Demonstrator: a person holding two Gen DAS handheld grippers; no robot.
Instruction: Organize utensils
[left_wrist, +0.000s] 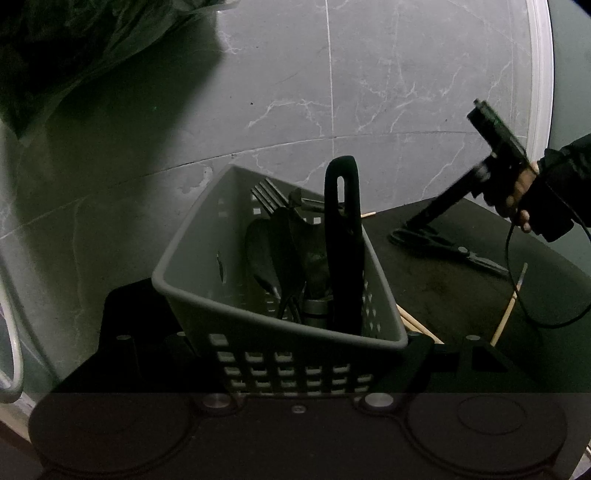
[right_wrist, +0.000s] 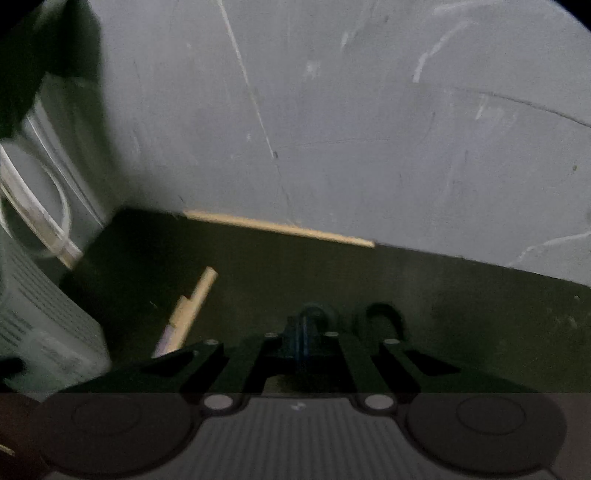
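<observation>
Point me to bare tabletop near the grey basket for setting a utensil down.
Free: dark tabletop between the grey perforated plastic basket and the black scissors, and beyond them toward the far edge. Crowded: wooden chopsticks at the basket's right corner; the basket itself, packed with the black spatula and fork.

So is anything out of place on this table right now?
Yes. The scissors and several loose chopsticks lie on the dark table outside the grey basket, which already holds the other utensils.
</observation>
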